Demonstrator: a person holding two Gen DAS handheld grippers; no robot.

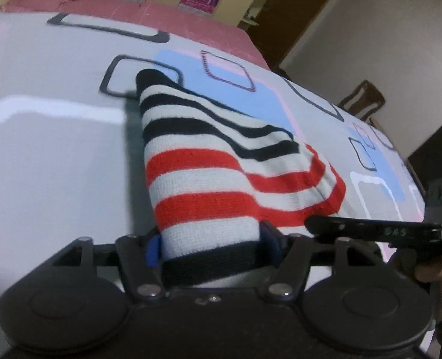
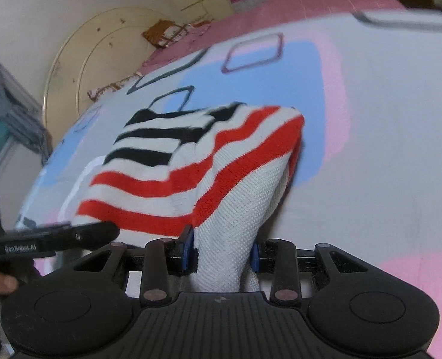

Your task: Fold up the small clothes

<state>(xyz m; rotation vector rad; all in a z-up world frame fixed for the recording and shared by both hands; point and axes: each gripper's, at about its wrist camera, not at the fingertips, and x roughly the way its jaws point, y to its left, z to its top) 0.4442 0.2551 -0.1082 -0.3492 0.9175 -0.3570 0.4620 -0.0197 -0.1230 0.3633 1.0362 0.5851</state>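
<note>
both grippers hold the striped garment (image 1: 209,161): left gripper (image 1: 212,246) on the dark hem, right gripper (image 2: 223,254) on bunched white knit; keep tension even; lay it flat on the bedsheet (image 1: 56,155).

The right gripper (image 2: 223,254) has its jaws closed on a white knit fold of the striped garment (image 2: 197,161) (red and black bands on white), which drapes forward onto the bed sheet (image 2: 385,149). The left gripper (image 2: 101,230) reaches in from the left edge, touching the garment's near hem.
</note>
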